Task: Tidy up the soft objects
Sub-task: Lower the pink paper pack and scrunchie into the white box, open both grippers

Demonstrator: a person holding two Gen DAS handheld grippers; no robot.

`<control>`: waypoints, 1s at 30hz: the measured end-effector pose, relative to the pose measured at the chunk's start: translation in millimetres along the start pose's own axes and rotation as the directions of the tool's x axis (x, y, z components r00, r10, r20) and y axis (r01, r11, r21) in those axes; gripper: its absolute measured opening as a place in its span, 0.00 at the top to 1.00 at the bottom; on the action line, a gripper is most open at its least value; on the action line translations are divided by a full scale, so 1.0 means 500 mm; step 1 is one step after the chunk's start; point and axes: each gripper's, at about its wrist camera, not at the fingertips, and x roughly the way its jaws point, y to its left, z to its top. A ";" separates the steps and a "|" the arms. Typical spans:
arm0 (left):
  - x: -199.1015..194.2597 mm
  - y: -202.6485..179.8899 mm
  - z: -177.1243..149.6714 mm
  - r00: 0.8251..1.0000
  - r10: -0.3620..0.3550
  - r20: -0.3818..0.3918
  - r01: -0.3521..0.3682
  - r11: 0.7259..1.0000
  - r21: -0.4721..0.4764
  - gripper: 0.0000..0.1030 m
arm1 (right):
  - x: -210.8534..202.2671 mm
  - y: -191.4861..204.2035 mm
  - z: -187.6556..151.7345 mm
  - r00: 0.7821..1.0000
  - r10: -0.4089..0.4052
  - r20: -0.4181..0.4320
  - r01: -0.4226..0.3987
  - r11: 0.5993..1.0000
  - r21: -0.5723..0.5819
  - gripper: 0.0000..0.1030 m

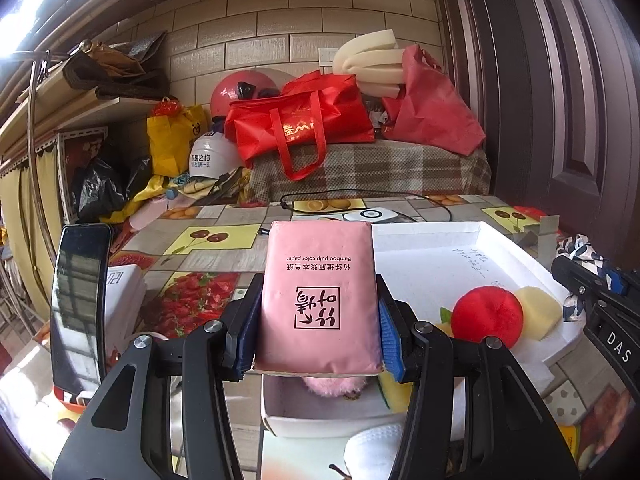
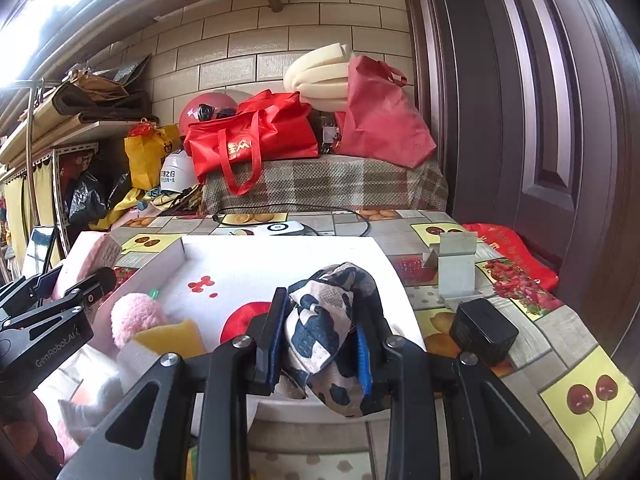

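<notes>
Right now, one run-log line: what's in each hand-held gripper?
left hand-held gripper: shut on pink tissue pack | right hand-held gripper: shut on black-and-white cloth pouch | white tray: red plush inside

We hold the left hand-held gripper (image 1: 318, 320) tilted slightly downward, its blue pads clamped on both sides of a pink tissue pack (image 1: 320, 296). Our right hand-held gripper (image 2: 320, 340) tilts likewise, jaws pinching a spotted cloth pouch (image 2: 328, 332).

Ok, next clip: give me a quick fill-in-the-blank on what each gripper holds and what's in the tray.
1. The left gripper is shut on a ____ tissue pack.
2. The right gripper grips a black-and-white ____ pouch.
3. The red plush ball lies in the white ____ tray.

Missing words: pink; fabric; foam
</notes>
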 end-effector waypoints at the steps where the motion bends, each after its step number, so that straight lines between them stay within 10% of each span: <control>1: 0.005 0.002 0.003 1.000 0.003 0.007 -0.003 1.000 0.001 0.51 | 0.010 0.000 0.003 1.000 -0.002 -0.002 0.002 1.000 0.001 0.71; 30: 0.127 -0.006 0.039 0.991 -0.102 -0.091 0.105 0.994 0.026 0.51 | 0.150 -0.007 0.048 0.997 -0.032 -0.074 0.036 0.998 0.054 0.71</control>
